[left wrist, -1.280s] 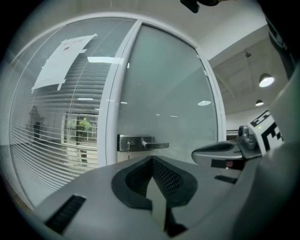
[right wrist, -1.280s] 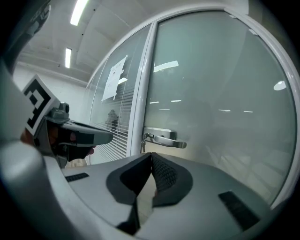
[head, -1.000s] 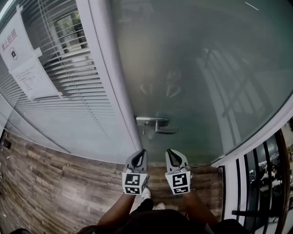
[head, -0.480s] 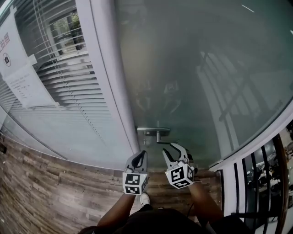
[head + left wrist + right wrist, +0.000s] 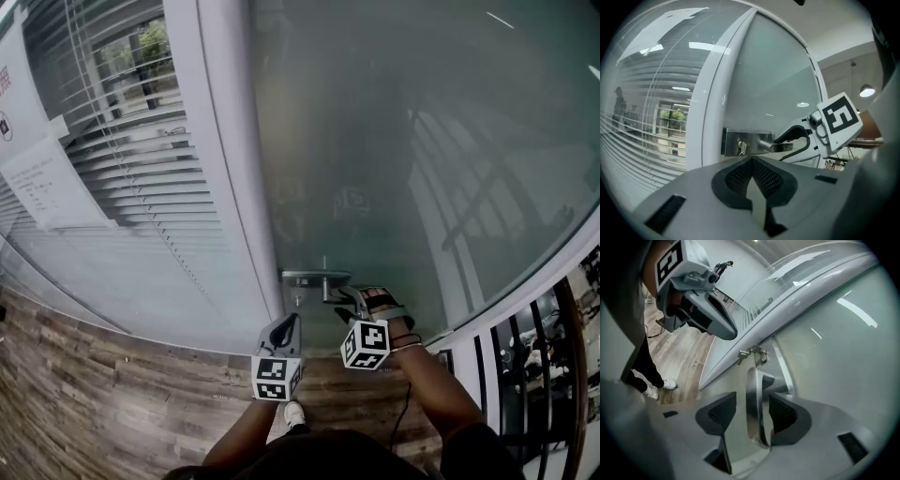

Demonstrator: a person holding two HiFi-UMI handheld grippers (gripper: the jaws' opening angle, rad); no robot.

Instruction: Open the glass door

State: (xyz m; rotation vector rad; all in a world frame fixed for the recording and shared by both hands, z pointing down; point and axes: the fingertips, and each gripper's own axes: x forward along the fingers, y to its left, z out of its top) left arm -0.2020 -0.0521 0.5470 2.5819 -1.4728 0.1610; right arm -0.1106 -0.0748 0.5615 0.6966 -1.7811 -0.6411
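The frosted glass door (image 5: 403, 169) carries a steel lock plate (image 5: 305, 277) with a lever handle (image 5: 336, 286) and a key (image 5: 297, 298) hanging under it. My right gripper (image 5: 352, 298) is rolled onto its side at the lever. In the right gripper view the lever (image 5: 754, 404) lies between the jaws of my right gripper (image 5: 752, 401). The jaws are opening, and a gap shows on the left side. My left gripper (image 5: 292, 321) hangs shut and empty below and left of the handle. The left gripper view shows my left gripper (image 5: 752, 164) pointing at the lock plate (image 5: 740, 140).
A white door frame post (image 5: 225, 159) stands left of the glass door. Beyond it is a window with blinds (image 5: 122, 159) and paper notices (image 5: 42, 187). Wood flooring (image 5: 112, 394) lies below. A dark railing (image 5: 544, 375) runs at the right edge.
My right gripper has moved up to the door handle, rolled onto its side and opened round the lever. I have stepped closer to the door; the left gripper stays shut.
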